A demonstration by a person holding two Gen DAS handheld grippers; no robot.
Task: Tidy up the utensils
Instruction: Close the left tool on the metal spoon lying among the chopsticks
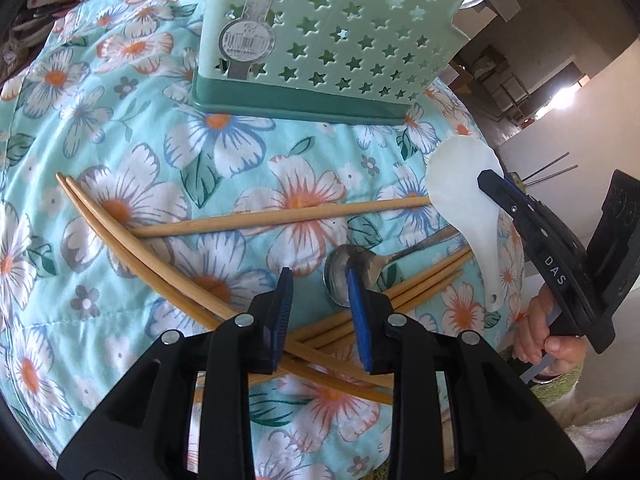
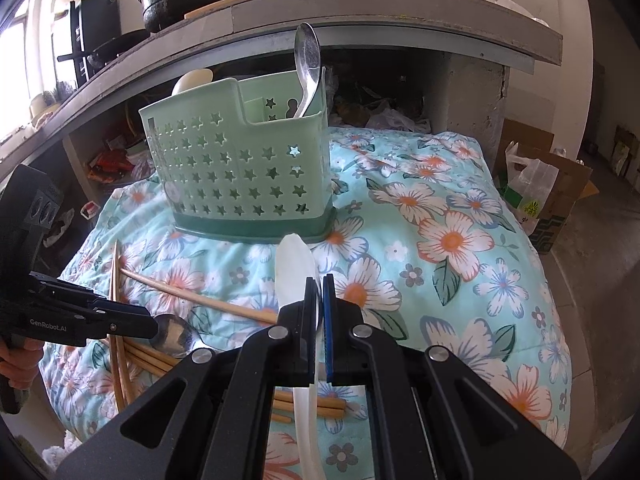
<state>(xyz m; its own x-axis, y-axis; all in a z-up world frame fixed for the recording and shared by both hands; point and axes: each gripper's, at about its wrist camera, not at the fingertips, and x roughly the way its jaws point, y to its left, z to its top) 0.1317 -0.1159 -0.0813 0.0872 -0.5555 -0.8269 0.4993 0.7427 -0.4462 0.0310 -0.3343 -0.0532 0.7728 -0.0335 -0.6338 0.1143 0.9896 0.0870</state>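
Observation:
A green star-punched utensil caddy point(image 1: 332, 40) point(image 2: 240, 168) stands on the floral cloth, with a metal spoon point(image 2: 308, 64) and a white spoon point(image 2: 192, 80) upright in it. My left gripper point(image 1: 320, 280) point(image 2: 154, 326) hovers open over several bamboo chopsticks point(image 1: 248, 220) point(image 2: 200, 300). Its right fingertip overlaps the bowl of a loose metal spoon point(image 1: 340, 276) point(image 2: 176, 334), and nothing is pinched. My right gripper point(image 2: 319, 280) point(image 1: 492, 184) is shut on a white plastic rice spoon point(image 2: 294, 268) point(image 1: 456, 184), held above the cloth in front of the caddy.
The floral cloth point(image 2: 452, 240) covers a rounded, cushion-like surface that drops off at the sides. A grey counter shelf point(image 2: 400, 28) with a black pot overhangs behind the caddy. A cardboard box and plastic bag point(image 2: 532, 184) sit on the floor at the right.

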